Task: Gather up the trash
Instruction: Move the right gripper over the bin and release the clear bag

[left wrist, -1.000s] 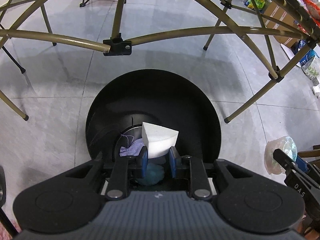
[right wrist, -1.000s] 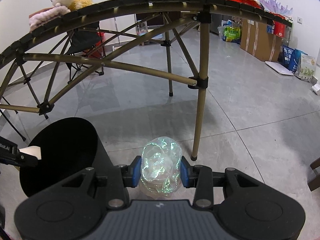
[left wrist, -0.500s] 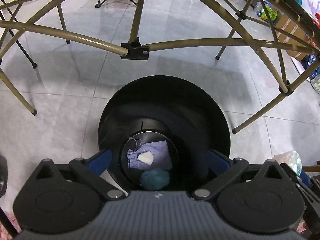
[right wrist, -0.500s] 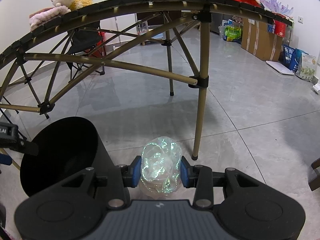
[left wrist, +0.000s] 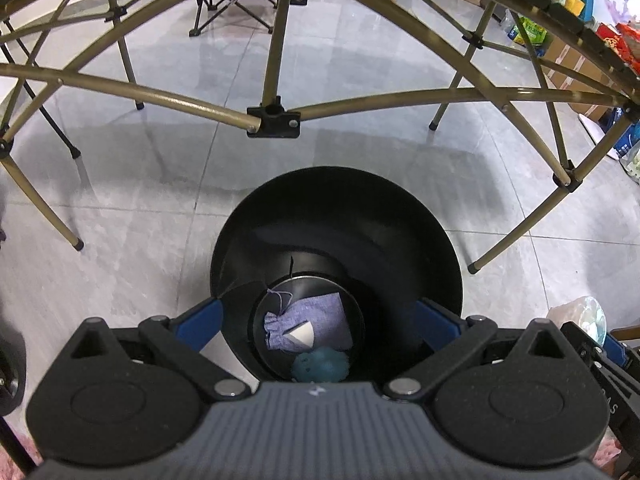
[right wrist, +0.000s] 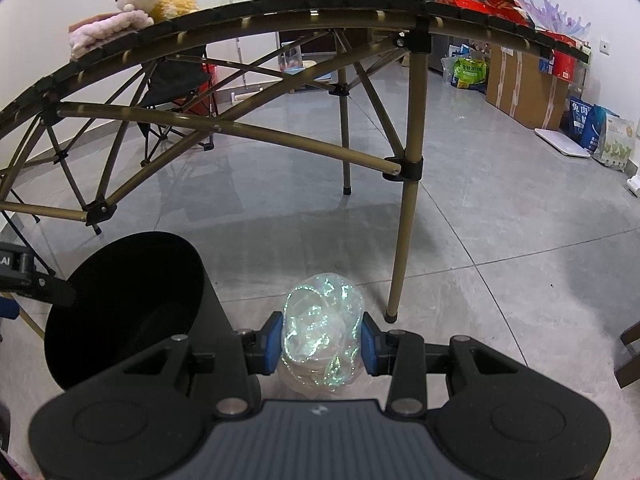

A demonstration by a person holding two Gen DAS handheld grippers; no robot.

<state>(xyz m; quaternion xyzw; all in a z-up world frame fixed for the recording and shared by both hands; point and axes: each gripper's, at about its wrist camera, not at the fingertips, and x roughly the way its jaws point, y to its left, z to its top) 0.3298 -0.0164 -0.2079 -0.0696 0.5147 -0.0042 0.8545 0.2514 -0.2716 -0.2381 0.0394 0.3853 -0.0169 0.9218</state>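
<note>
- The left gripper (left wrist: 316, 316) hangs over the black bin (left wrist: 336, 184), jaws spread wide and empty; a white wedge (left wrist: 303, 334), purple cloth (left wrist: 316, 316) and blue lump (left wrist: 320, 366) lie at the bottom.
- The right gripper (right wrist: 322, 338) clamps a crumpled clear wrapper (right wrist: 322, 330).
- In the right view, the bin (right wrist: 124, 300) sits lower left of the wrapper, just beside it, so that hand likely goes leftward.
</note>
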